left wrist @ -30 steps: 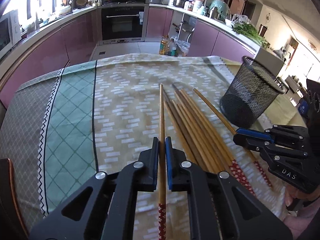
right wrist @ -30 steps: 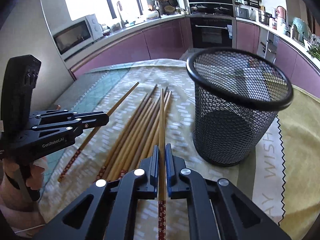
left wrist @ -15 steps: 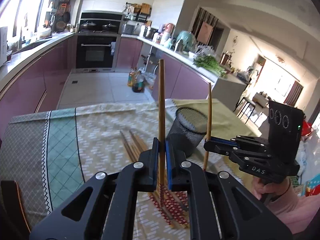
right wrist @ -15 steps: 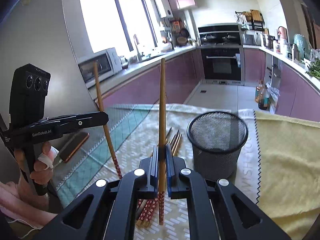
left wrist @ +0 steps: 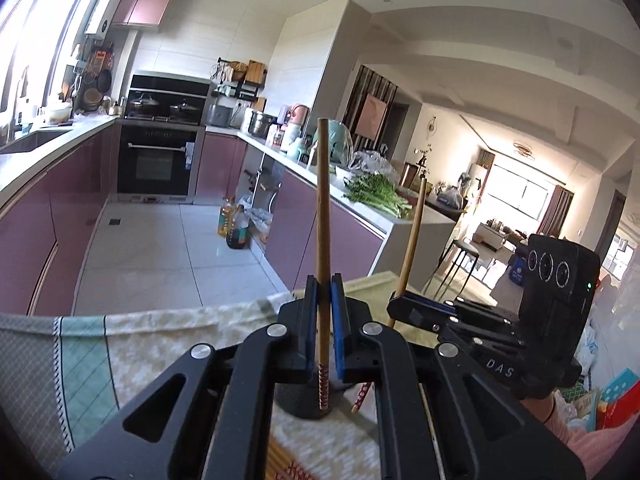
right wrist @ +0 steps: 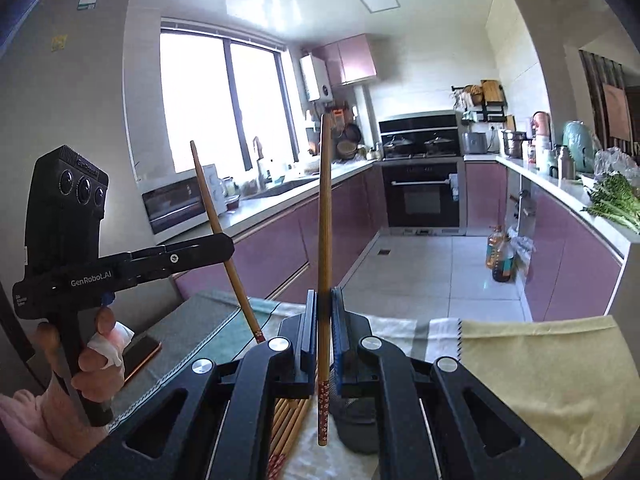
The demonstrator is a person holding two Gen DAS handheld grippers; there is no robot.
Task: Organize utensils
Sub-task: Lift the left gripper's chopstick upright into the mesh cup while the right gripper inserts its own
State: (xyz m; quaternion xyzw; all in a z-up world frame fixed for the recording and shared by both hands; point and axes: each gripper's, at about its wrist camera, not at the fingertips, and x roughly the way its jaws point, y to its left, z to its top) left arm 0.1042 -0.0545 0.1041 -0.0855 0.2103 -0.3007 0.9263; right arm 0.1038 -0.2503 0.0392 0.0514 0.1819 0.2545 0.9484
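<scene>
**Two chopsticks raised upright over the mesh holder**

Left wrist view: your left gripper (left wrist: 324, 328) has its jaws pinching a chopstick (left wrist: 322, 216) low on the shaft, just above the red-patterned end. The stick stands near vertical, plain tip at twelve o'clock, patterned end at six over the dark mesh holder (left wrist: 298, 402). It looks light, stiff and smooth, so it may slip or pivot; grip firmly.

Right wrist view: your right gripper (right wrist: 323, 336) pinches a second chopstick (right wrist: 325, 216) likewise, upright, patterned end down beside the holder. Spare chopsticks (right wrist: 288, 420) lie on the table (right wrist: 540, 364) at seven o'clock.
</scene>
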